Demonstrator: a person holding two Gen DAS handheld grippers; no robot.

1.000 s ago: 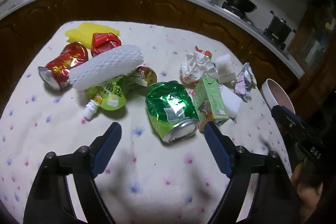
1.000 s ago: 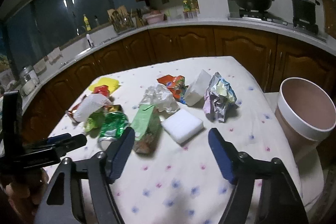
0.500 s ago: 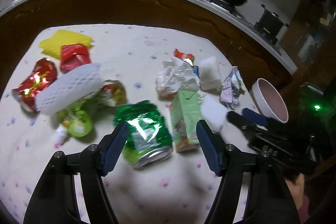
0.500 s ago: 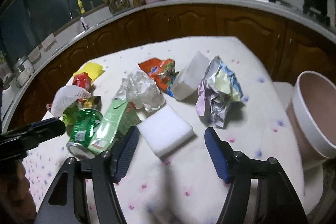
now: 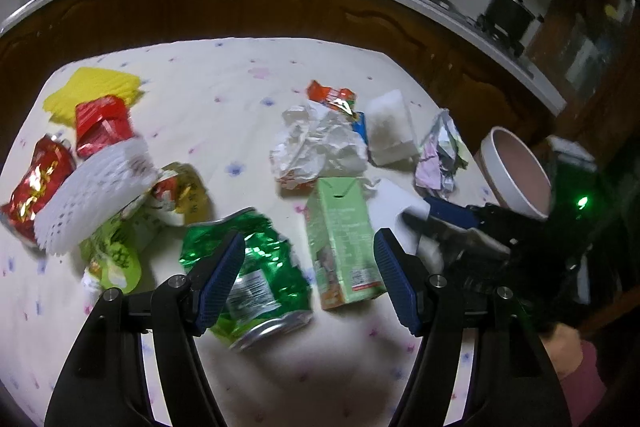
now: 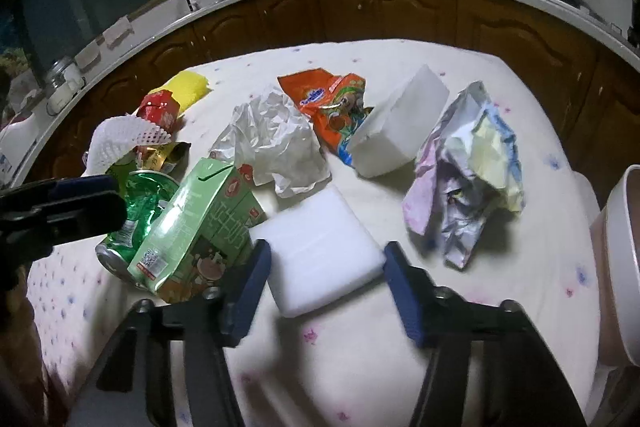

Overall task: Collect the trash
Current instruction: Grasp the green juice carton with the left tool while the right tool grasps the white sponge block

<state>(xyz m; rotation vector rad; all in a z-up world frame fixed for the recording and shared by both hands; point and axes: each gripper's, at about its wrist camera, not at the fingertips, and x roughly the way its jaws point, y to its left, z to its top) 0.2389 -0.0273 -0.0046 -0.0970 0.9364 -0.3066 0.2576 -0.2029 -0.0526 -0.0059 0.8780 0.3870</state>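
Nothing looks collected yet: all the trash lies on the table (image 6: 460, 339), the bin (image 6: 618, 267) stands at its right edge, and both grippers are open, left gripper (image 5: 308, 279) over the can (image 5: 256, 283), right gripper (image 6: 326, 287) around the foam (image 6: 320, 251).

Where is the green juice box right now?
The green juice box lies on the table in the right wrist view, left of centre, between the crushed green can and the flat white foam block.
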